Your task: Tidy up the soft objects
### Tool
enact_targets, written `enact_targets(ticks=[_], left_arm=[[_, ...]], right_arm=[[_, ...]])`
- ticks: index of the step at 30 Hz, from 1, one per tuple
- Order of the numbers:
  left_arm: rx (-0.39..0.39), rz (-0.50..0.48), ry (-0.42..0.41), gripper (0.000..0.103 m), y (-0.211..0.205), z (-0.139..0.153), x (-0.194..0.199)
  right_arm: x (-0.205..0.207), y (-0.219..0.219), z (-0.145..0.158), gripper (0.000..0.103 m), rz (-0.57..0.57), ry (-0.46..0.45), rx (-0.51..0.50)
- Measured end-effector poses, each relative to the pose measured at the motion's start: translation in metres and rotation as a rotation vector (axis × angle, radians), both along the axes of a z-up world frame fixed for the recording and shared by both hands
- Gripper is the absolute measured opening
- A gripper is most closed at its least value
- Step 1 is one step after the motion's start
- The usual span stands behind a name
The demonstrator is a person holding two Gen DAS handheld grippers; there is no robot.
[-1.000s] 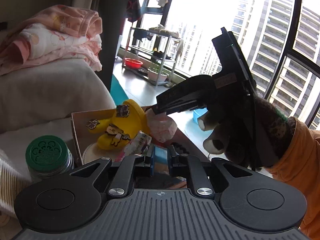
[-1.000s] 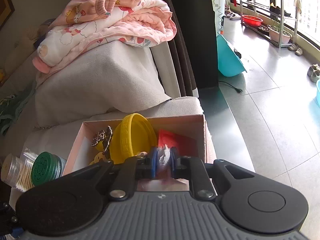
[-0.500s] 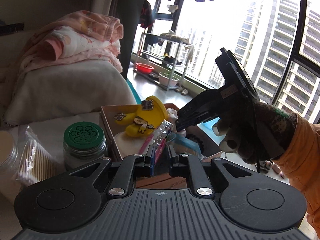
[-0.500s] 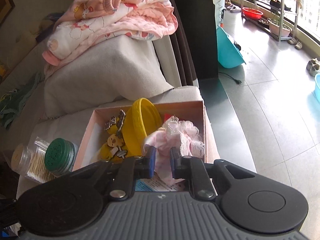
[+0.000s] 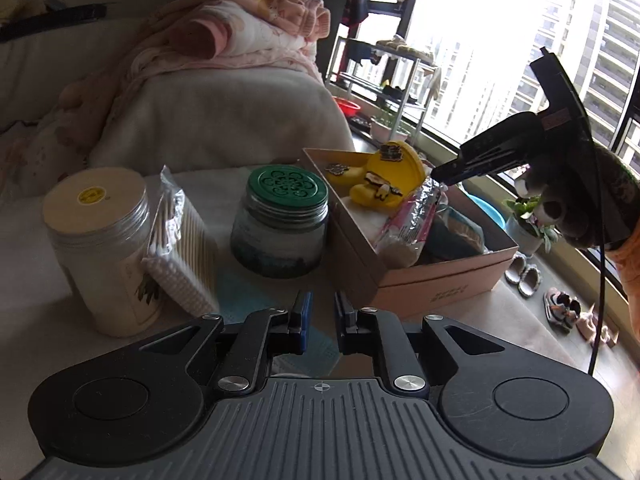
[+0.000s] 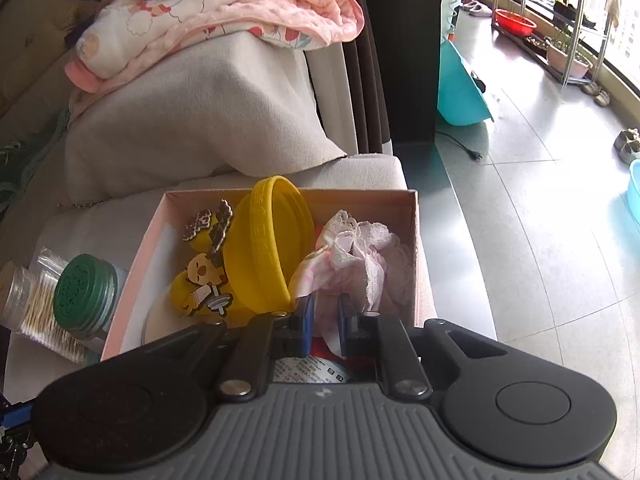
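A pink cardboard box sits on a pale cushion and holds a yellow clog with charms and a pink lacy sock. My right gripper hangs just above the box's near side, its jaws slightly apart with the sock's lower edge between them. The box also shows in the left wrist view, with the yellow clog and a wrapped packet inside. My left gripper is low over the cushion in front of the box, jaws narrowly apart and empty.
A green-lidded glass jar, a cream-lidded jar and a pack of cotton swabs stand left of the box. A folded pink blanket lies on the grey sofa arm behind. Tiled floor drops off to the right.
My right gripper has let the pink sock down into the box and drawn back with its jaws loosened. My left gripper has pulled back and left, bringing the jars into view.
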State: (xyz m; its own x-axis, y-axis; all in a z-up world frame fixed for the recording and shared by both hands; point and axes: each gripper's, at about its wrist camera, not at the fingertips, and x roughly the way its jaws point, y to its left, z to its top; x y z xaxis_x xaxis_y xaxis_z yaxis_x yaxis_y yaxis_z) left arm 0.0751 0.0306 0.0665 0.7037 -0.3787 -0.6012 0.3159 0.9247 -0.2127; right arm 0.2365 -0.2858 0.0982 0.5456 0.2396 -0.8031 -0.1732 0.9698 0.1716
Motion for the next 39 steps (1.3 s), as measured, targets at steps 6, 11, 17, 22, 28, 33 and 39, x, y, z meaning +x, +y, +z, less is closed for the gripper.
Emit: enact_targets(ticks=[6, 11, 17, 22, 28, 33, 39], left_arm=[[-0.035, 0.06, -0.044, 0.014, 0.037, 0.003, -0.015], [-0.077, 0.233, 0.0, 0.014, 0.078, 0.006, -0.015], [-0.064, 0.212, 0.06, 0.014, 0.086, -0.002, -0.017], [-0.081, 0.226, 0.032, 0.014, 0.081, -0.006, -0.015], [-0.013, 0.286, -0.107, 0.014, 0.069, 0.008, -0.014], [-0.004, 0.329, -0.148, 0.014, 0.061, 0.013, -0.002], [0.036, 0.329, -0.157, 0.015, 0.042, 0.005, 0.012]], right_arm=[[-0.045, -0.003, 0.046, 0.029, 0.024, -0.166, 0.046], [-0.09, 0.036, 0.053, 0.029, 0.144, -0.269, 0.008], [-0.148, 0.103, 0.038, 0.042, 0.398, -0.321, -0.004], [-0.172, 0.14, 0.005, 0.042, 0.504, -0.293, -0.003], [-0.184, 0.155, -0.04, 0.042, 0.492, -0.259, -0.005], [-0.192, 0.161, -0.057, 0.042, 0.522, -0.281, -0.04], [-0.193, 0.156, -0.078, 0.042, 0.47, -0.26, -0.003]])
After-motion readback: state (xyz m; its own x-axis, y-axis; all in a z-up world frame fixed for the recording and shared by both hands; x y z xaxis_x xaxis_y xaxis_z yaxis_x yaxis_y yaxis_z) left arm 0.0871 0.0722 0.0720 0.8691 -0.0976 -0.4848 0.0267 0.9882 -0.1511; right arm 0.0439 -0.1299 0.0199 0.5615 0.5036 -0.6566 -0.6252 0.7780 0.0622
